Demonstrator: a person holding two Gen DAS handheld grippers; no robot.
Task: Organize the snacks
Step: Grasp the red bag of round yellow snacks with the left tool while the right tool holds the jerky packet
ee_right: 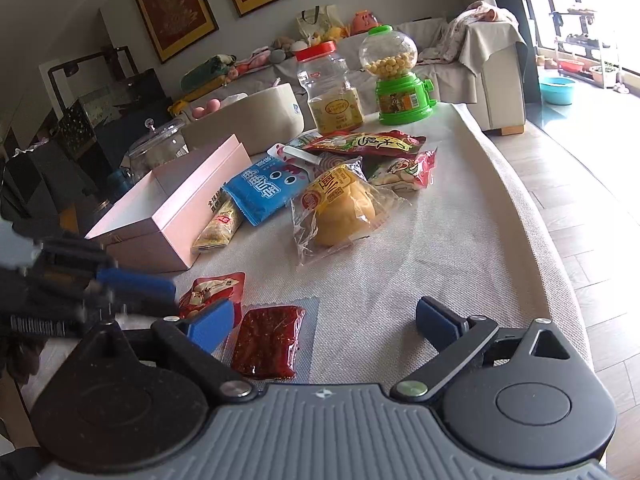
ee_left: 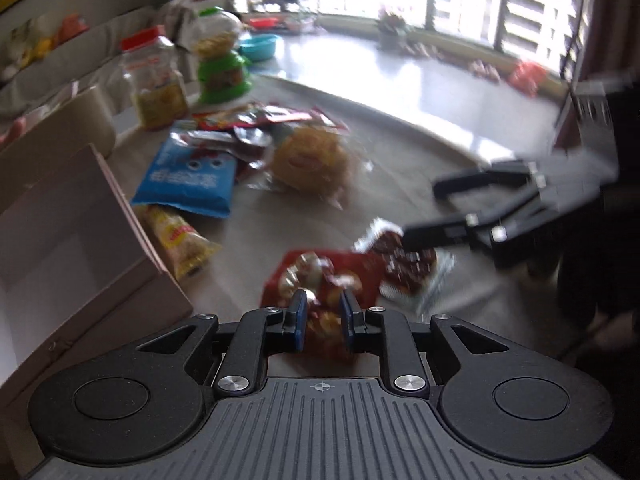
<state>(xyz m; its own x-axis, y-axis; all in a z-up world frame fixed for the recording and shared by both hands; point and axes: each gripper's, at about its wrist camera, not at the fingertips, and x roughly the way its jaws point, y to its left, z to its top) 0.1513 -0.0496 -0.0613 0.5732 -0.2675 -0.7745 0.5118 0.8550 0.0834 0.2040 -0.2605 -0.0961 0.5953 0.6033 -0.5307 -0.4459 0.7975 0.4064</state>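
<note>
Red snack pouch (ee_left: 320, 280) pinched between left jaws; dark-red jerky pack (ee_right: 268, 342) (flat on cloth) between wide-spread right jaws

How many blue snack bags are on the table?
1. The blue snack bag lies beside the pink box, left of the yellow bread packet. Another could hide under the pile.

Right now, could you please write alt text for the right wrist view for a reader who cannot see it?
The open right gripper hovers over a flat clear packet of dark red spicy strips on a pale woven tablecloth. At left, the left gripper meets a red snack pouch near a pink box. Behind lie more packaged snacks, a red-lidded jar and a green gumball dispenser.
</note>
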